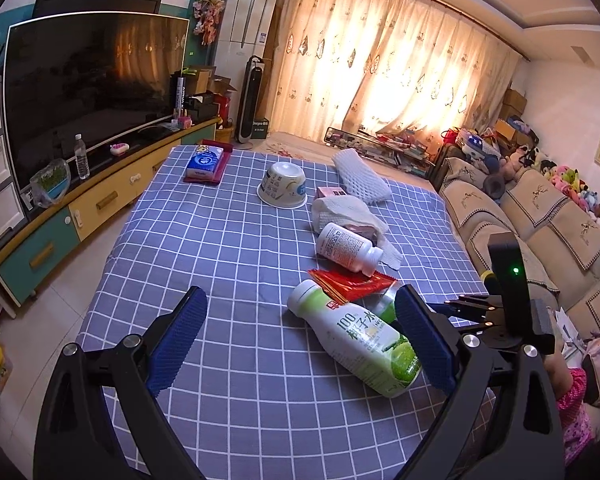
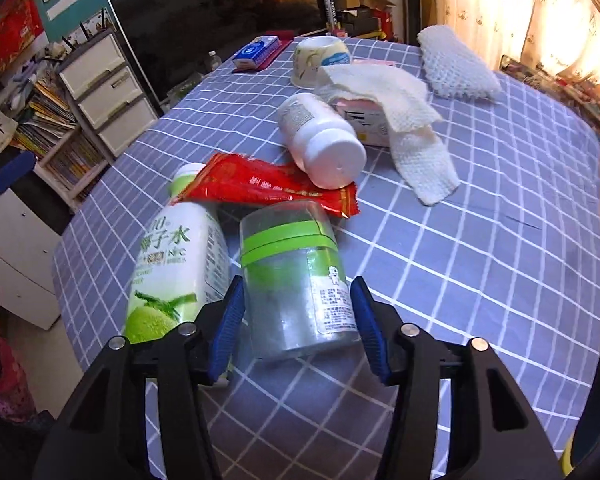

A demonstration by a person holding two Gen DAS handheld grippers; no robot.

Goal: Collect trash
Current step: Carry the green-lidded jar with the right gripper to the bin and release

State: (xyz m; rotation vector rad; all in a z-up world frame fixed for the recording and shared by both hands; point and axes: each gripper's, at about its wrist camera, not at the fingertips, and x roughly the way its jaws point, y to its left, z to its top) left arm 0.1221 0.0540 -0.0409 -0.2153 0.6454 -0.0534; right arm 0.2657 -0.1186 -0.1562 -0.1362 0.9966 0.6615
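My left gripper (image 1: 300,340) tilts downward with its fingers (image 1: 178,336) spread wide, nothing pressed between them. My right gripper (image 2: 298,320) points more steeply down, its fingers (image 2: 230,320) half spread, one on either side of a clear jar (image 2: 300,292).

Table (image 1: 236,320), nearest end: juice bottle (image 2: 172,264) lying on its side, clear canister (image 2: 296,284) just right of it. Snack wrapper (image 2: 268,188) overlaps the bottle's neck. Pill bottle (image 2: 320,140) rests on the wrapper. Behind it: paper towel (image 2: 396,104) draped over a box. Far end: upturned bowl (image 1: 283,184), tissue pack (image 1: 205,163) left, foam net (image 1: 360,176) right.
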